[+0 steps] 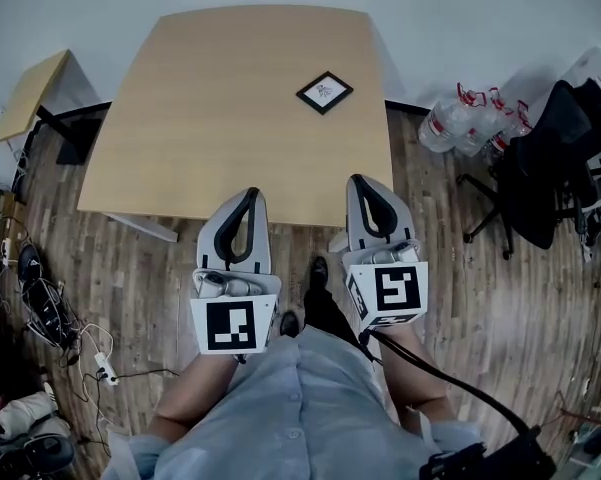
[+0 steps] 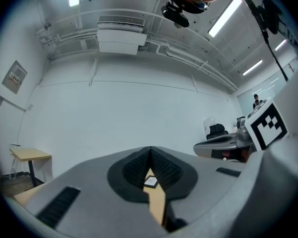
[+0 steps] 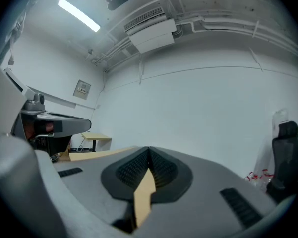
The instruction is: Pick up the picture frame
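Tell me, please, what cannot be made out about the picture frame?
- Head view: the picture frame is too small for its image to be read.
- Left gripper view: only a tiny glimpse of it shows; the left gripper covers the rest.
- Right gripper view: it does not show; the right gripper covers most of the table.

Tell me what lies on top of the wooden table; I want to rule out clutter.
Only the picture frame lies on the table, flat, near its far right corner. The left tool and right tool cover bits of the near edge, unseen.
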